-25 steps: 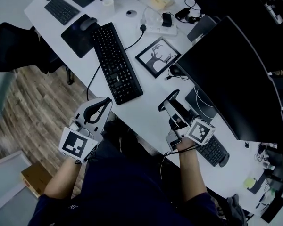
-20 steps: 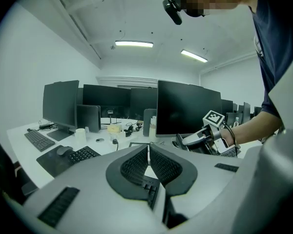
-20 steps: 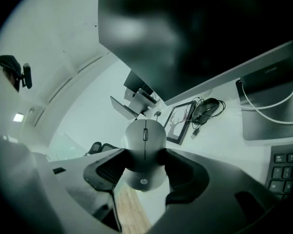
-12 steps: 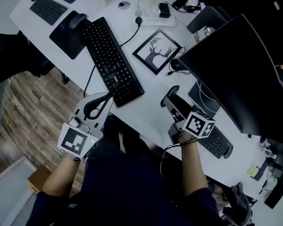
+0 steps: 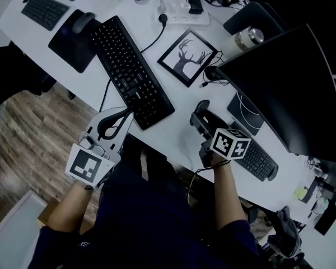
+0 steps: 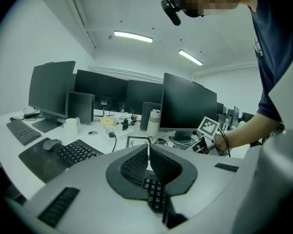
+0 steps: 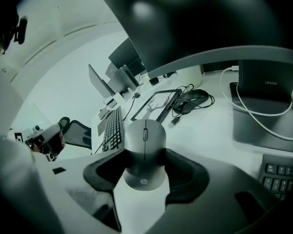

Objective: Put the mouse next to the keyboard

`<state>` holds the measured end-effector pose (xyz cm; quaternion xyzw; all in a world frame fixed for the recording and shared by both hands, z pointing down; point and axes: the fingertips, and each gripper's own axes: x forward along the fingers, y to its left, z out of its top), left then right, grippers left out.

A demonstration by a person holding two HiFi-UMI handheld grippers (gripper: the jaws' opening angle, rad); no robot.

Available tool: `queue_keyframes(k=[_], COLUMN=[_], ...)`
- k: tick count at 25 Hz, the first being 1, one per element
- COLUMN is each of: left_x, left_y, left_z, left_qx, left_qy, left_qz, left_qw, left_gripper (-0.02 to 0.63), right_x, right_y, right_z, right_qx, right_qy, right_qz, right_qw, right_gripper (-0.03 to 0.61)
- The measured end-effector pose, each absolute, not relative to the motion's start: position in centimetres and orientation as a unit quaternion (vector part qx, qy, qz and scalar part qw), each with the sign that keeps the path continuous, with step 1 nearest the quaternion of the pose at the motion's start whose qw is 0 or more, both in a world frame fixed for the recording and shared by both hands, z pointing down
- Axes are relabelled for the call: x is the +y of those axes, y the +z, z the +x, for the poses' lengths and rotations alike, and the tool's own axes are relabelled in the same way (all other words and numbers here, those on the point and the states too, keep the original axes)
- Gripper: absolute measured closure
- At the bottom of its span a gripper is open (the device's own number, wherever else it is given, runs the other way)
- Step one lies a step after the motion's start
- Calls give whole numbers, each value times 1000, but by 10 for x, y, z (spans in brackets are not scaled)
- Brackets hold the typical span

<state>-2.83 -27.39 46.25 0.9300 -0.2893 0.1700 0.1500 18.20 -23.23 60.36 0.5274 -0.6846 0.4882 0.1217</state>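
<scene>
The right gripper (image 7: 144,155) has its two jaws pressed on the sides of the mouse (image 7: 144,133), one on each side, so it is holding it. The mouse is grey and smooth, with a little wheel on top and a small round mark at its near end. Its long way runs along the jaws, and the wheel end points far away, toward the deer picture (image 5: 187,58). I cannot tell if the mouse sits on the white desk (image 5: 179,136) or hangs just over it. The black keyboard (image 5: 131,72) lies to the left of the mouse. It is long and slanted, from far left to near right, and its near end is the part closest to the mouse. Bare desk lies between them, so I think the mouse has to go left and a bit farther away. The left gripper (image 5: 113,125) is by the keyboard's near end, but its jaws are shut together with nothing in them.
</scene>
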Motion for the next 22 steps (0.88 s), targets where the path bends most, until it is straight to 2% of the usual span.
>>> queue_keyframes(k=[22], left_x=[-297], left_y=[487], left_z=[-56], left_qx=[-277], left_qy=[170], left_qz=[929], left_qw=[175], left_gripper=[575], right_x=[-242], right_y=[642], right_z=[172], right_qx=[-650], right_qy=[462], right_qz=[549], right_qw=[250], right_gripper=[319])
